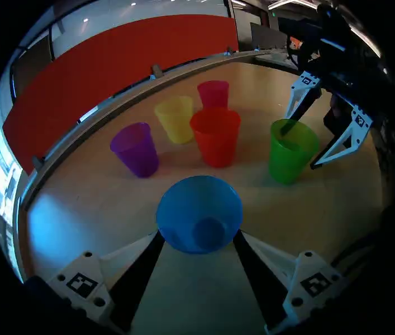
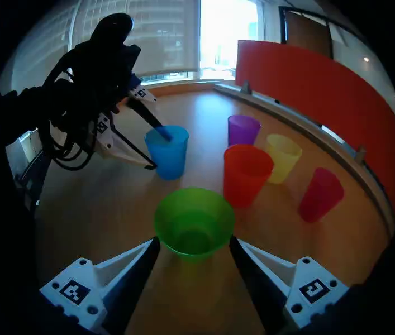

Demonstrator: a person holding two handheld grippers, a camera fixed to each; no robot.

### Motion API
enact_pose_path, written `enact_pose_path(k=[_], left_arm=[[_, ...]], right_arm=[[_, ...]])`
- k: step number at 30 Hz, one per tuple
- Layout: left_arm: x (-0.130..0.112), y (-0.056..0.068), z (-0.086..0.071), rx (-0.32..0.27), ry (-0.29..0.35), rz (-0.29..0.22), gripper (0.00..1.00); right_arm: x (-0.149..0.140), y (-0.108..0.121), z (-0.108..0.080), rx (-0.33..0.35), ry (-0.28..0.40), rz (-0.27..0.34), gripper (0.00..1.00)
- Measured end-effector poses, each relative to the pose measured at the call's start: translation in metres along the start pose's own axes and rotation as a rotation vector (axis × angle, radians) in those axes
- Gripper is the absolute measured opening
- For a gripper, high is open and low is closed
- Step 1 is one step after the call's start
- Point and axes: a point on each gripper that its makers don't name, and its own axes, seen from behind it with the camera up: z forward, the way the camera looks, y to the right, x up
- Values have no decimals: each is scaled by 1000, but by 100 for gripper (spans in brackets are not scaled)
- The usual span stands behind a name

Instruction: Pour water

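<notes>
Pinching blue cup (image 1: 199, 212) with left tongs (image 1: 199, 233), upright on tabletop (image 1: 85, 206). Pinching green cup (image 2: 194, 223) with right tongs (image 2: 193, 240), upright near orange cup (image 2: 246, 173). Beyond: purple cup (image 2: 243, 130), yellow cup (image 2: 281, 156), pink cup (image 2: 320, 195), by red panel (image 2: 331, 89).

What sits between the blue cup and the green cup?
Nothing: bare tabletop separates the blue cup from the green cup, clearest in the right gripper view. The orange cup stands off to the side.

Cups on tbl (image 1: 85, 206): purple (image 1: 136, 149), yellow (image 1: 175, 118), orange (image 1: 215, 137), pink (image 1: 214, 94).
</notes>
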Motion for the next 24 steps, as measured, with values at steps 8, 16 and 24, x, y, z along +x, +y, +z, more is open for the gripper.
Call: enact_pose_path(k=[8, 16, 24], left_arm=[[-9, -2, -10, 21, -7, 17, 91], [-17, -1, -20, 38, -4, 0, 91], [-34, -5, -30, 76, -17, -25, 91]], right_arm=[[-7, 3, -10, -24, -3, 5, 96], [-11, 7, -24, -54, 9, 32, 96], [-15, 12, -41, -97, 7, 40, 96]])
